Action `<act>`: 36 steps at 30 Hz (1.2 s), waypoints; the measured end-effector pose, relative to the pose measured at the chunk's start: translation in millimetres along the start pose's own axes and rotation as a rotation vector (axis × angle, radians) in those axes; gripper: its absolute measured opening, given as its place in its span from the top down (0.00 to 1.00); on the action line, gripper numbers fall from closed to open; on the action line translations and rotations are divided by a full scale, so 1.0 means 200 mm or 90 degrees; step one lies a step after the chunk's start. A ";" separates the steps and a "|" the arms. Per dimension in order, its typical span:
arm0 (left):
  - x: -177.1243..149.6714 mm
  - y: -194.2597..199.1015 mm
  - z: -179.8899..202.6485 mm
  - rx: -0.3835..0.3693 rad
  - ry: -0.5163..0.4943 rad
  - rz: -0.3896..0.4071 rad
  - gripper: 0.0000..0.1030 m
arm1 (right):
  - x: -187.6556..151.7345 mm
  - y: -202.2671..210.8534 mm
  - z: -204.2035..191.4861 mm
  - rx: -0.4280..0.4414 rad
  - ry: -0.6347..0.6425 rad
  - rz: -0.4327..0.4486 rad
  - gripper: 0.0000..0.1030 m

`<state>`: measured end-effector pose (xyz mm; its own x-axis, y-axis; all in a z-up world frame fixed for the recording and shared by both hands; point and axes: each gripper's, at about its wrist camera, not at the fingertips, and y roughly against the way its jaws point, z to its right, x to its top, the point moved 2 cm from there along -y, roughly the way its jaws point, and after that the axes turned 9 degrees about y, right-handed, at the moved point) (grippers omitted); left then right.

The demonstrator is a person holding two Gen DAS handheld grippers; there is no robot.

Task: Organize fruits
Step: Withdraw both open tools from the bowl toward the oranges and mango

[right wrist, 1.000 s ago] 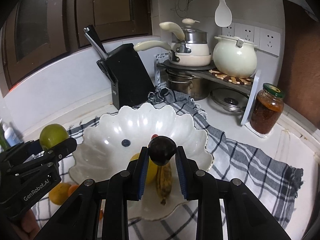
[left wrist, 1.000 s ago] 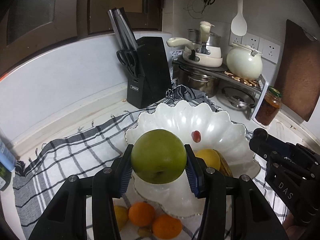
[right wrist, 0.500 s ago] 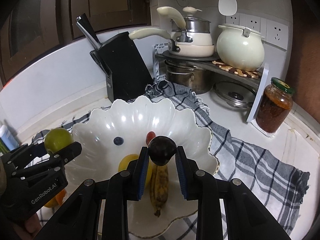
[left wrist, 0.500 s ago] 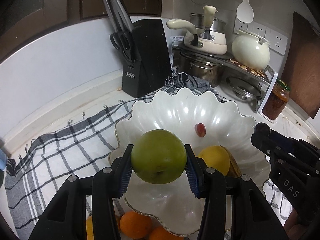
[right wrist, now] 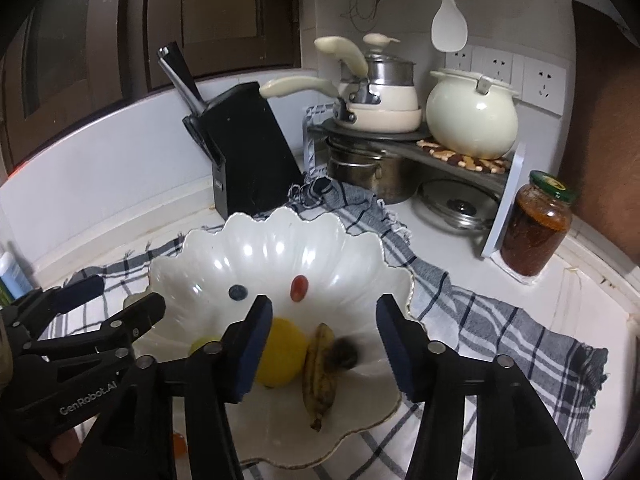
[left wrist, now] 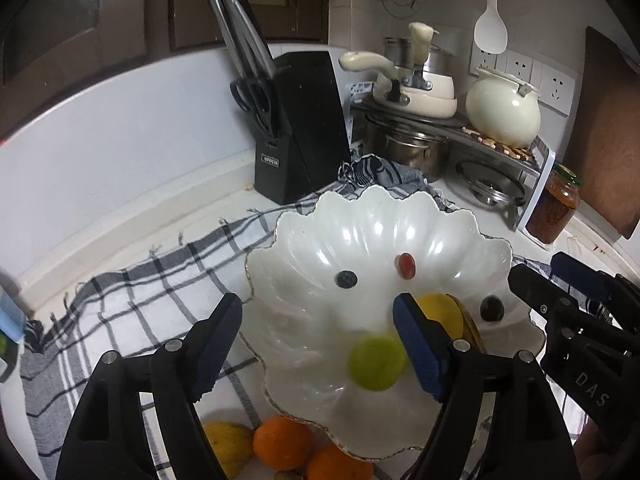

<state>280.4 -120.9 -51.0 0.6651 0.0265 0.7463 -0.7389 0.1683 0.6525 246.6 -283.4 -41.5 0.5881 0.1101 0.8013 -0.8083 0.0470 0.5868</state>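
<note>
My left gripper [left wrist: 318,330] and right gripper [right wrist: 324,338] are opening, both empty; in the bowl [left wrist: 360,216]: one apple [left wrist: 374,362], one banana [right wrist: 318,368]; two oranges [left wrist: 282,442] at six o'clock.

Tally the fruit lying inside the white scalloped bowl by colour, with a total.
Green: 1, apple
Yellow: 1, round fruit
Yellow-brown: 1, banana
Dark purple-brown: 1, blurred round fruit
Red: 1, grape
Blue-black: 1, berry
Total: 6, all inside the bowl
</note>
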 end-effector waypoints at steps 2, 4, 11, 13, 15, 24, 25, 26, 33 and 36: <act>0.00 0.03 0.00 0.009 -0.003 0.006 0.16 | 0.01 0.02 0.01 -0.009 -0.004 0.005 0.32; 0.01 0.06 -0.01 0.016 -0.003 0.015 0.12 | 0.01 0.06 0.01 -0.019 -0.007 0.012 0.26; 0.01 0.21 -0.05 0.027 0.002 0.040 0.02 | 0.04 0.21 -0.02 -0.041 -0.006 0.034 0.19; 0.01 0.26 -0.07 0.031 0.003 0.047 0.01 | 0.05 0.26 -0.04 -0.042 -0.004 0.043 0.19; 0.01 0.31 -0.08 0.033 0.005 0.053 0.00 | 0.05 0.31 -0.06 -0.043 -0.002 0.050 0.19; -0.02 0.50 -0.16 0.044 0.012 0.076 0.00 | 0.04 0.48 -0.16 -0.040 0.001 0.068 0.19; -0.02 0.52 -0.17 0.045 0.012 0.077 0.00 | 0.04 0.50 -0.17 -0.039 0.002 0.069 0.19; -0.03 0.54 -0.18 0.047 0.013 0.078 0.00 | 0.04 0.51 -0.18 -0.038 0.003 0.071 0.19; -0.07 0.64 -0.25 0.050 0.025 0.087 0.00 | 0.01 0.60 -0.26 -0.031 0.007 0.078 0.19; -0.09 0.66 -0.29 0.052 0.031 0.088 0.00 | 0.00 0.61 -0.29 -0.028 0.010 0.078 0.19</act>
<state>176.8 -42.7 14.5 0.5600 0.0917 0.8234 -0.8283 0.0796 0.5546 145.7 -219.1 23.8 0.4853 0.1338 0.8640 -0.8743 0.0755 0.4794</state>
